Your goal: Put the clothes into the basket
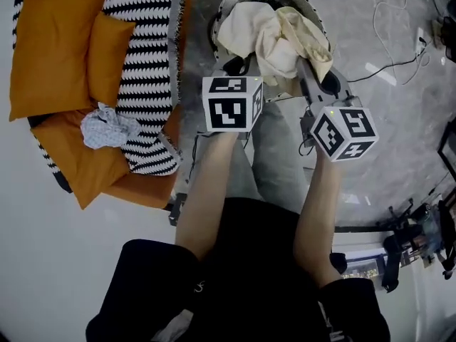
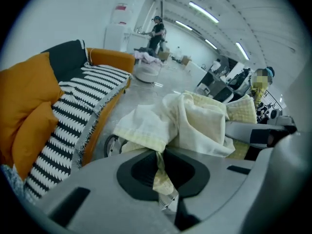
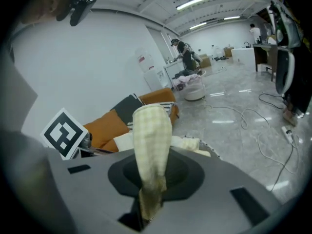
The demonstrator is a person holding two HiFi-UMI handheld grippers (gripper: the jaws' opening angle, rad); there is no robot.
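Observation:
A pale yellow checked cloth (image 1: 274, 34) hangs bunched over the round basket (image 1: 231, 2) at the top of the head view, held from both sides. My left gripper (image 1: 239, 66) is shut on one edge of it; in the left gripper view a thin fold of the cloth (image 2: 185, 123) runs down between the closed jaws (image 2: 165, 196). My right gripper (image 1: 328, 83) is shut on another part: a strip of the cloth (image 3: 151, 145) rises out of its jaws (image 3: 145, 211). A blue-and-white patterned garment (image 1: 108, 127) lies crumpled on the sofa at the left.
An orange sofa (image 1: 135, 184) with orange cushions (image 1: 53, 45) and a black-and-white striped blanket (image 1: 146, 70) stands left of the basket. Cables (image 1: 388, 30) trail over the grey floor at the right. The person's legs are below the grippers. People and another basket are far off in the hall.

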